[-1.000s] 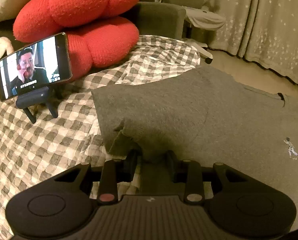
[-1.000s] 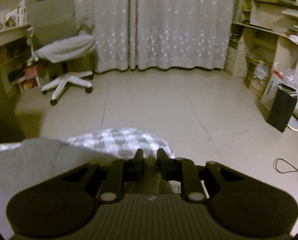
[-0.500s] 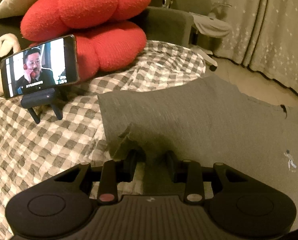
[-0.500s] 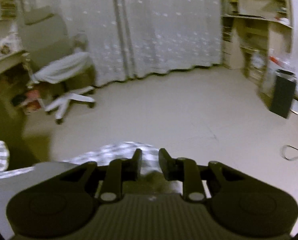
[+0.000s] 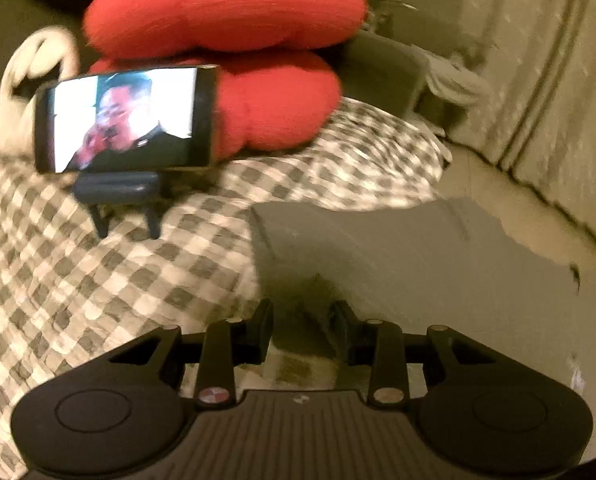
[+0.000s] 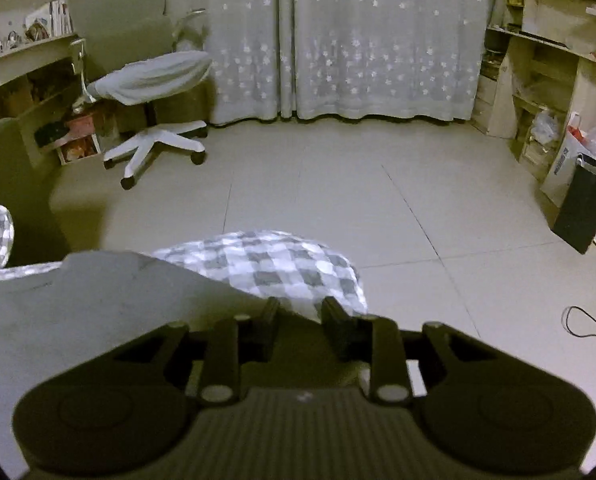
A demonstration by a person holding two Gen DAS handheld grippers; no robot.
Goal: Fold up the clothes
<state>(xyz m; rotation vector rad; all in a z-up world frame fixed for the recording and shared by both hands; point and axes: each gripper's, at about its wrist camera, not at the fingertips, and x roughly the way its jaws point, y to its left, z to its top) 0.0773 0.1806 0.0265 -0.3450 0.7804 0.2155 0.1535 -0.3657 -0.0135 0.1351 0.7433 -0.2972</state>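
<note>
Our left gripper [image 5: 302, 320] fingers clench the grey knit garment [image 5: 417, 264]; our right gripper [image 6: 298, 316] fingers stand released over its edge.

Premises: a lived-in room of a home, bedroom and study combined. A bed with a checked cover [image 5: 110, 280] carries red cushions [image 5: 226, 12] and a phone on a small stand [image 5: 126, 120]. Floor-length curtains with a star pattern [image 6: 337, 40] close off the far wall. A white swivel chair [image 6: 154, 80] stands on the tiled floor [image 6: 317, 184] beside a desk with shelving [image 6: 30, 76]; open wooden shelves [image 6: 553, 52] and bags [image 6: 581, 208] occupy the opposite side.
</note>
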